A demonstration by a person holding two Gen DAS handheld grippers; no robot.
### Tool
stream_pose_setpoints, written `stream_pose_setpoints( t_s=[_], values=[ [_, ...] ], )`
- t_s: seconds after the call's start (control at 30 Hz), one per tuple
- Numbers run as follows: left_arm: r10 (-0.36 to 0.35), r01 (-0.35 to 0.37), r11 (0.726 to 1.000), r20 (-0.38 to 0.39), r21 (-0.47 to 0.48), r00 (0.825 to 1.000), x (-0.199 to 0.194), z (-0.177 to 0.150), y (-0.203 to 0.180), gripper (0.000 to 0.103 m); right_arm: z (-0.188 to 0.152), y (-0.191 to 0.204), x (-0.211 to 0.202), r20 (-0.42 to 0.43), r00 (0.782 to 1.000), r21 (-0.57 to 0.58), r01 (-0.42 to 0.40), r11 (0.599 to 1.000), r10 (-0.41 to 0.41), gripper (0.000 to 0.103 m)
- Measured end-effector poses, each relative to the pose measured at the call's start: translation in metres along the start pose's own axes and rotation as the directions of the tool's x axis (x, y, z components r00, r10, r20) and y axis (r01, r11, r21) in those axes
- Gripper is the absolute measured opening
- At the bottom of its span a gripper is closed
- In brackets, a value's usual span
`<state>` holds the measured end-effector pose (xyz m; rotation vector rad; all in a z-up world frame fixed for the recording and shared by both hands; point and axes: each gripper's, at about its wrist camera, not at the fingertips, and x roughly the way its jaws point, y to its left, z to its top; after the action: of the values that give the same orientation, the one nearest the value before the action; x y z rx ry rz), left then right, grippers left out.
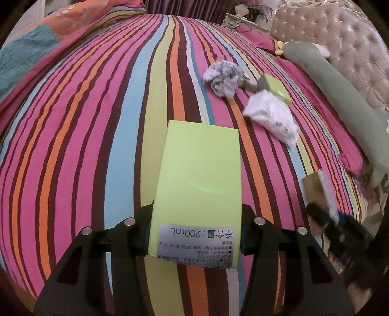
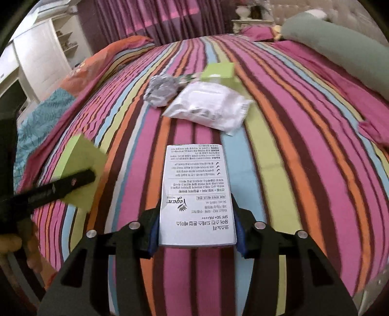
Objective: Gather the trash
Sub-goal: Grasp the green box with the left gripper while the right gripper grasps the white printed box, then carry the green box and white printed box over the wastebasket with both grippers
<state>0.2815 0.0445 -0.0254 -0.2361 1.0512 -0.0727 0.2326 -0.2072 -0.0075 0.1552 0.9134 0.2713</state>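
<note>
My left gripper (image 1: 195,233) is shut on a lime-green box (image 1: 197,179) with a silver "200mL" label, held above the striped bed. My right gripper (image 2: 197,231) is shut on a white box (image 2: 197,192) printed with black text. Farther up the bed lie a crumpled grey-white paper ball (image 1: 222,77) (image 2: 161,90), a white plastic wrapper (image 1: 272,116) (image 2: 209,109) and a small green box (image 1: 277,88) (image 2: 218,71), close together. The green box (image 2: 80,165) and a black finger (image 2: 70,182) of the left gripper show at the left of the right wrist view.
The striped bedsheet (image 1: 97,145) (image 2: 304,158) covers the whole bed. A folded orange-and-teal quilt (image 1: 36,48) lies at the far left. A green bolster pillow (image 1: 340,92) rests against a tufted headboard (image 1: 340,31). Purple curtains (image 2: 150,21) and a white shelf unit (image 2: 43,56) stand beyond.
</note>
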Motion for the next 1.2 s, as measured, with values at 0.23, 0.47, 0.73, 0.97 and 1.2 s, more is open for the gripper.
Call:
stream_pose_setpoints(
  t_s=[0.23, 0.47, 0.73, 0.97, 1.2],
  values=[
    [-0.040, 0.040, 0.999, -0.006, 0.000, 0.999, -0.031, -0.055, -0.006, 0.049, -0.027, -0.026, -0.032, -0.003, 1.000, 0.085, -0.027, 0.996, 0.027, 0.046],
    [-0.050, 0.050, 0.998, 0.002, 0.029, 0.999, -0.062, -0.102, -0.015, 0.049, -0.056, -0.028, -0.067, 0.007, 0.998, 0.105, -0.057, 0.993, 0.056, 0.046],
    [-0.071, 0.075, 0.992, -0.038, 0.102, 0.997, -0.084, -0.160, -0.036, 0.049, -0.101, -0.022, -0.094, -0.024, 0.997, 0.092, -0.070, 0.993, 0.073, 0.046],
    [-0.069, 0.083, 0.990, -0.112, 0.118, 0.991, -0.082, -0.211, -0.044, 0.049, -0.141, -0.016, -0.100, -0.093, 0.993, 0.089, -0.068, 0.994, 0.076, 0.046],
    [-0.057, 0.078, 0.988, -0.152, 0.135, 0.987, -0.078, -0.235, -0.048, 0.049, -0.173, -0.015, -0.087, -0.202, 0.976, 0.130, -0.059, 0.990, 0.085, 0.046]
  ],
)
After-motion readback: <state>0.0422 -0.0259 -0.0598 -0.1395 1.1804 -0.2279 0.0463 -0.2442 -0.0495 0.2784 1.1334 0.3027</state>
